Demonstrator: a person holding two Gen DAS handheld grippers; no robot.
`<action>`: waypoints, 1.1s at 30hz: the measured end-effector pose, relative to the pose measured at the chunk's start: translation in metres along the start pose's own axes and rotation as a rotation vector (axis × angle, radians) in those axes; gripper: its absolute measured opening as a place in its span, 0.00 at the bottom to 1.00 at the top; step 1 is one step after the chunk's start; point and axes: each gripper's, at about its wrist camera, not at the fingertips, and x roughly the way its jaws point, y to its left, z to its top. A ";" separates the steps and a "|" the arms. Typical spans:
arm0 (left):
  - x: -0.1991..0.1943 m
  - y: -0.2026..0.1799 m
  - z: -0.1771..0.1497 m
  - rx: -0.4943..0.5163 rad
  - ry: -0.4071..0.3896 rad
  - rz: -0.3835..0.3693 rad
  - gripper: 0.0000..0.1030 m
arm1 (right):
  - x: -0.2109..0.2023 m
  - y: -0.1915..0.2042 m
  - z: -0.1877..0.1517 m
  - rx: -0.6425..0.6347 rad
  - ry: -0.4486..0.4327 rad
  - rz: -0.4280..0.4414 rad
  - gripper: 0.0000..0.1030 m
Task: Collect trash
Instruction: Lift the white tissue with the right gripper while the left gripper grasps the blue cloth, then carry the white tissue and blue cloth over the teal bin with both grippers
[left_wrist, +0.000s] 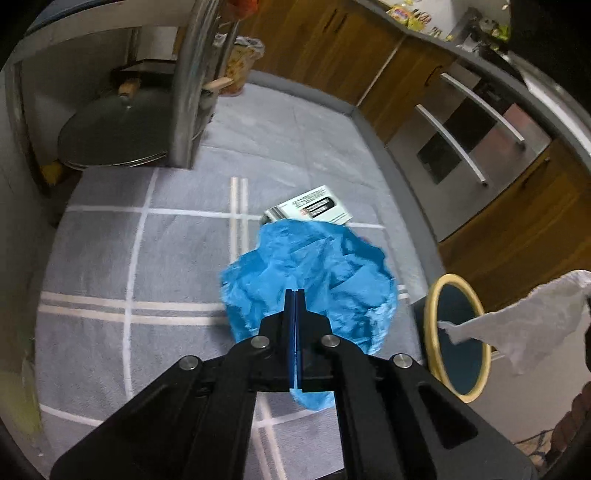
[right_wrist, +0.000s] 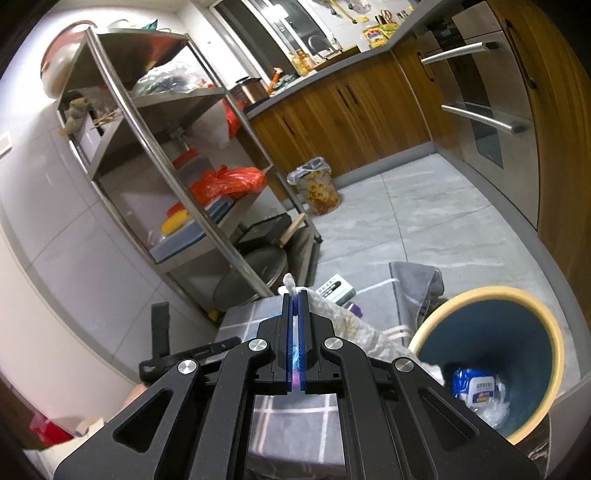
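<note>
1. The left gripper has its jaws pressed together over a crumpled blue bag; the blue pads meet with no gap, and the bag bulges out on both sides and below them, so it appears pinched there.
2. The right gripper is clamped on a crumpled white paper towel — a twist of it pokes out past the fingertips, and the rest trails off to the right of the jaws.
3. In the left wrist view the same paper towel hangs in the air at the right edge, over the rim of the bin.
4. The bin stands on the floor at the right — dark blue inside with a pale yellow rim. In it lie a blue-and-white packet and some clear plastic wrap.
5. The blue bag sits over a grey rug with white crossing lines, just left of the bin.
6. A small white and green box lies on the rug just beyond the blue bag; in the right wrist view a small purple thing lies near it, too small to tell what it is.
7. Behind stands a metal shelf rack, with a pot lid at its foot and an orange plastic bag on a middle shelf.
8. A patterned basket lined with plastic stands by the wooden cabinets.
</note>
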 end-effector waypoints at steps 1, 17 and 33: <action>0.003 0.003 -0.001 -0.020 0.013 0.013 0.01 | 0.000 0.000 0.000 -0.003 -0.001 -0.001 0.03; 0.057 0.021 -0.012 -0.082 0.122 -0.008 0.08 | -0.009 -0.003 -0.002 0.007 -0.020 0.000 0.03; -0.017 -0.007 0.002 -0.013 -0.053 -0.108 0.00 | -0.014 -0.005 -0.001 0.019 -0.035 0.002 0.03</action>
